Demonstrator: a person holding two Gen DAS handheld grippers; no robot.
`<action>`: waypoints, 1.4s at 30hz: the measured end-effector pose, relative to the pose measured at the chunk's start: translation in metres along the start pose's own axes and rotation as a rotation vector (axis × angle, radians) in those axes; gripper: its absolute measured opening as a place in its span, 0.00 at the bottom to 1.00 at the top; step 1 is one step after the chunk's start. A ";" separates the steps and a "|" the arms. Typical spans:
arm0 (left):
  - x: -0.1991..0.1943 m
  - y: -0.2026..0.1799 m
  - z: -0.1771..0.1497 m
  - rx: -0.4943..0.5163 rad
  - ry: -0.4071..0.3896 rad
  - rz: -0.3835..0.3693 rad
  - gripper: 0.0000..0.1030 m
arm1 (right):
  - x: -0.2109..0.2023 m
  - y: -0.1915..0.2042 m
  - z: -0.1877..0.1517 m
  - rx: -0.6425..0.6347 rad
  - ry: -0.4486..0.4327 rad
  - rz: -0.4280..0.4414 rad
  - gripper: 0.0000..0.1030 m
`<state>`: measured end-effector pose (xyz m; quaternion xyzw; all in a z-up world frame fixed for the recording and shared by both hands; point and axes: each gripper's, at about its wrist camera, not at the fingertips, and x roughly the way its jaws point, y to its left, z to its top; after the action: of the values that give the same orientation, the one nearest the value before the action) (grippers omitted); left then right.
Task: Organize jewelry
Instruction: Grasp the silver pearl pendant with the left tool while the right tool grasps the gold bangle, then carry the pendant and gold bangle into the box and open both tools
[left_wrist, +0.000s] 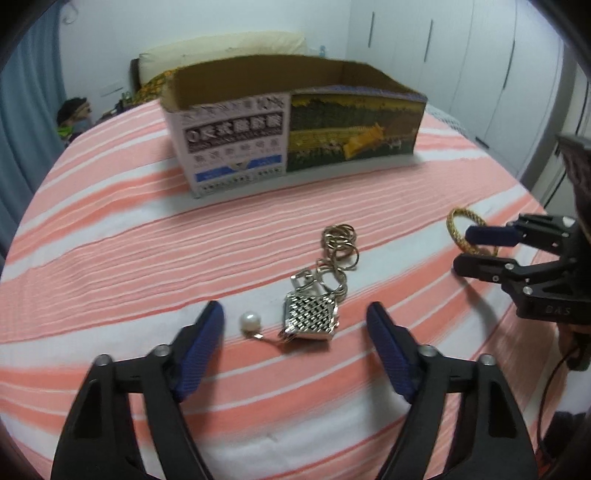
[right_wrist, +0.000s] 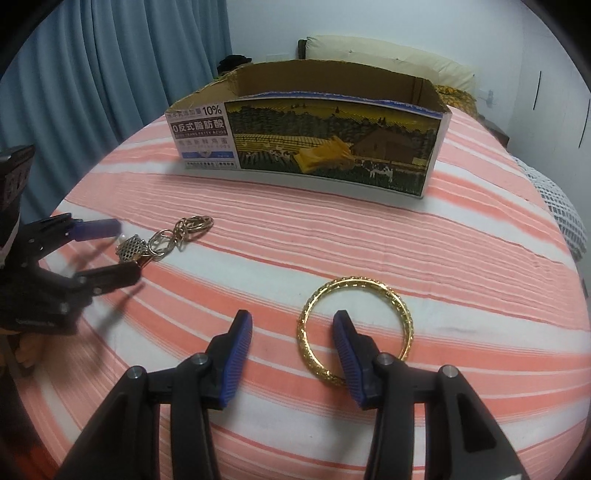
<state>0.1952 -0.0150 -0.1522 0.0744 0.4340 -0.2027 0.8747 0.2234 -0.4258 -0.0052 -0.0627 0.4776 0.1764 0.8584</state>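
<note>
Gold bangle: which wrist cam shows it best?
Right wrist. The gold bangle lies close and nearly whole on the striped bedspread, with the open right gripper straddling its near-left rim. In the left wrist view it is small, near the right edge, partly hidden by the right gripper's fingers.

Left gripper (left_wrist: 295, 321) hovers low, jaws spread wide — nothing between the blue pads (left_wrist: 207, 332). Right gripper (right_wrist: 291, 325) is also parted, a narrower gap, fingertips angled down — possibly touching the surface, hard to tell.
</note>
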 end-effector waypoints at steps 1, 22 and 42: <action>0.000 -0.001 0.001 0.008 -0.004 0.015 0.68 | 0.000 0.002 0.000 -0.009 0.000 -0.009 0.45; -0.086 -0.011 0.010 -0.090 -0.125 -0.025 0.29 | -0.075 0.000 0.004 0.068 -0.095 0.091 0.06; -0.100 -0.001 0.015 -0.127 -0.114 0.089 0.29 | -0.102 0.009 0.018 0.057 -0.144 0.123 0.06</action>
<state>0.1514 0.0085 -0.0642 0.0263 0.3919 -0.1393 0.9090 0.1852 -0.4369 0.0904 0.0039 0.4224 0.2193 0.8794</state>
